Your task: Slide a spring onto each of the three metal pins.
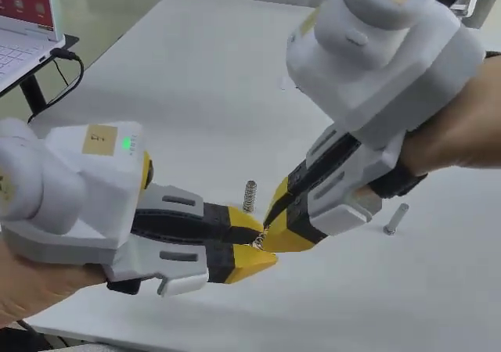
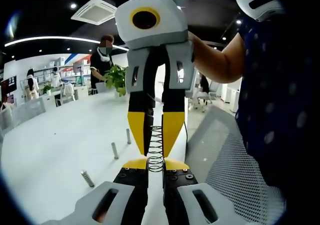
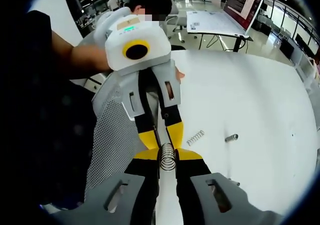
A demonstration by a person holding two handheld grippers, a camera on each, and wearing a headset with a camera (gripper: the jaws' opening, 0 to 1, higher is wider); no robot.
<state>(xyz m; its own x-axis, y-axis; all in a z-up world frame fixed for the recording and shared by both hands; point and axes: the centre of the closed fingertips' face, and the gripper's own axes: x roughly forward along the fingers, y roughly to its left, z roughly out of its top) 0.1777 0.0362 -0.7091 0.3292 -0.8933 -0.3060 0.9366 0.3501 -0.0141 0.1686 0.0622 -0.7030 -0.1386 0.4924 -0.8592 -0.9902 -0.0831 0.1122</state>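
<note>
— Left gripper (image 2: 156, 164) first: how do its jaws stand?

— Narrow, almost together. Its yellow wedge-shaped tips pinch one end of a thin wire spring (image 2: 156, 147). Behind the tips come black fingers and a glossy white housing.

— And the right gripper (image 3: 168, 156)?

— Just as narrow, clamped on the other end of that spring. Its own view shows the coil end-on, as round loops between the yellow tips. In the head view the two meet tip to tip, the left one reaching in from 9 o'clock and the right from 1 o'clock.

— Is there a pin inside the held spring?

— I cannot tell.

— What lies around them?

— The table (image 1: 196, 94) is smooth, matt white. In the head view I count one second spring (image 1: 250, 196), a bright steel coil that looks upright, just past the meeting tips at 12 o'clock. One short round metal pin (image 1: 395, 218) sits well apart at 3 o'clock. Whether it stands or lies I cannot say.

— And the left gripper view?

— Three small pieces, all between 8 and 10 o'clock of the held spring. There is a farther pin (image 2: 128, 135) and a nearer pin (image 2: 114, 150), both plain grey cylinders. Closest is a ribbed piece (image 2: 87, 178), tilted and coil-like, too small to name surely.
</note>
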